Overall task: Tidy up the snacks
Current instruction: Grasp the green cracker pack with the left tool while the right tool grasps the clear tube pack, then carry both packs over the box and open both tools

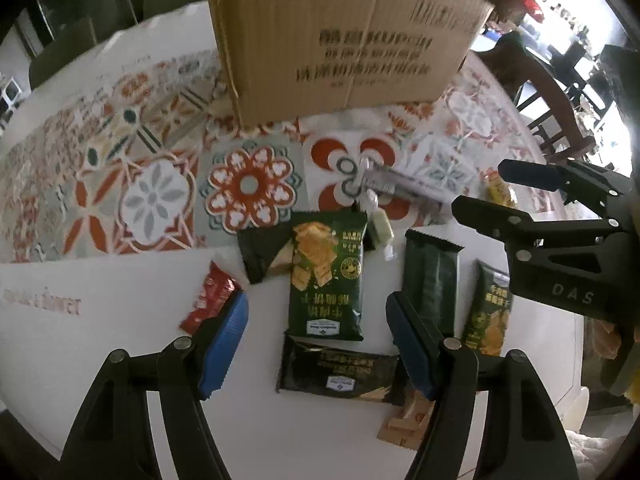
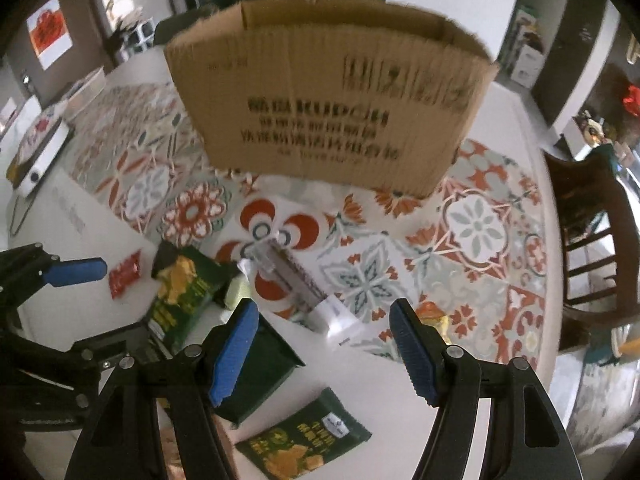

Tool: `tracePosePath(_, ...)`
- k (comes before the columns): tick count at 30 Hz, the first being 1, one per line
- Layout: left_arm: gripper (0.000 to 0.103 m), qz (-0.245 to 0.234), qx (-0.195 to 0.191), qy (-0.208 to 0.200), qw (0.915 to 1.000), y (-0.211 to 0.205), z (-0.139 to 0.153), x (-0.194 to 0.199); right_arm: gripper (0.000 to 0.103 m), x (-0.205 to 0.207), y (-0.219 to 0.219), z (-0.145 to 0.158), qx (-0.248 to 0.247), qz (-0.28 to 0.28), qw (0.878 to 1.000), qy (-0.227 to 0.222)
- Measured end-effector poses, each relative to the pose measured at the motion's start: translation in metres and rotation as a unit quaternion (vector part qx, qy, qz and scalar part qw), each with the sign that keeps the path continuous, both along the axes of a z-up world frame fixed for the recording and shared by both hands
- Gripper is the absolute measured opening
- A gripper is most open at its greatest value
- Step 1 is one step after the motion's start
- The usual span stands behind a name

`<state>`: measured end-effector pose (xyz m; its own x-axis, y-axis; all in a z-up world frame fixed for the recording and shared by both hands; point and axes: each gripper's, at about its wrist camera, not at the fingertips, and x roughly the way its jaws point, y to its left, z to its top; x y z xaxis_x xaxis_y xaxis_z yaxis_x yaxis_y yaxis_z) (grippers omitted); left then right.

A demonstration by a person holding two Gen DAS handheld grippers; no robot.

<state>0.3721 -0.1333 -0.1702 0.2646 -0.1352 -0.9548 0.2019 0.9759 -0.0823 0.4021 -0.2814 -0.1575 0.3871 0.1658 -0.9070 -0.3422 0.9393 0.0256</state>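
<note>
Dark-green foil snack packs w/ gold cracker print (image 1: 326, 280), approx 5 on white tabletop (image 1: 120, 360); left hand-held gripper (image 1: 316, 344) & right hand-held gripper (image 2: 324, 348) both agape, empty.

Right gripper (image 1: 476, 188) body: embossed letters "DAS", legible in the left wrist view. Cardboard box (image 1: 344, 36): dark printed lines and a barcode-like block, blurred; only "KUDC" can be made out, uncertainly. Green snack packs (image 1: 326, 276): gold characters and small white labels, too small to read. Worktop (image 1: 100, 288) print: illegible.
</note>
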Motion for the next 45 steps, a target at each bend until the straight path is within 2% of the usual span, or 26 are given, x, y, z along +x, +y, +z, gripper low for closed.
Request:
tracePosePath(4, 0.071, 0.005, 0.007, 0.013, 0.9999, -0.005, -0.013, 0.005, 0.069, 0.007, 0.002, -0.020, 0.000, 0.022, 0.999, 0.026)
tracePosePath(14, 0.071, 0.032, 0.007, 0.038, 0.9988, -0.011, -0.034, 0.020, 0.068, 0.023, 0.008, -0.040, 0.000, 0.053, 0.998, 0.037)
tracePosePath(18, 0.070, 0.042, 0.005, 0.045, 0.9981, -0.008, -0.039, 0.022, 0.063, 0.028, 0.014, -0.045, 0.001, 0.061, 0.997, 0.042)
tracePosePath(21, 0.069, 0.045, 0.009, 0.040, 0.9982, -0.010, -0.040, 0.023, 0.055, 0.029, 0.020, -0.051, -0.004, 0.068, 0.997, 0.046)
tracePosePath(23, 0.065, 0.048, 0.013, 0.037, 0.9981, -0.010, -0.042, 0.025, 0.048, 0.028, 0.023, -0.054, -0.010, 0.073, 0.996, 0.048)
tracePosePath(25, 0.055, 0.044, 0.017, 0.032, 0.9984, -0.013, -0.042, 0.025, 0.042, 0.025, 0.028, -0.055, -0.019, 0.081, 0.996, 0.037)
tracePosePath(27, 0.045, 0.043, 0.017, 0.027, 0.9986, -0.013, -0.040, 0.024, 0.037, 0.023, 0.030, -0.055, -0.020, 0.086, 0.996, 0.033)
tracePosePath(35, 0.045, 0.046, 0.011, 0.011, 0.9988, -0.001, -0.030, 0.016, 0.031, 0.012, 0.032, -0.050, -0.034, 0.074, 0.997, 0.012)
tracePosePath(45, 0.045, 0.042, -0.008, -0.048, 0.9979, -0.004, 0.015, 0.015, 0.030, 0.001, 0.013, -0.010, 0.004, 0.026, 1.000, -0.014)
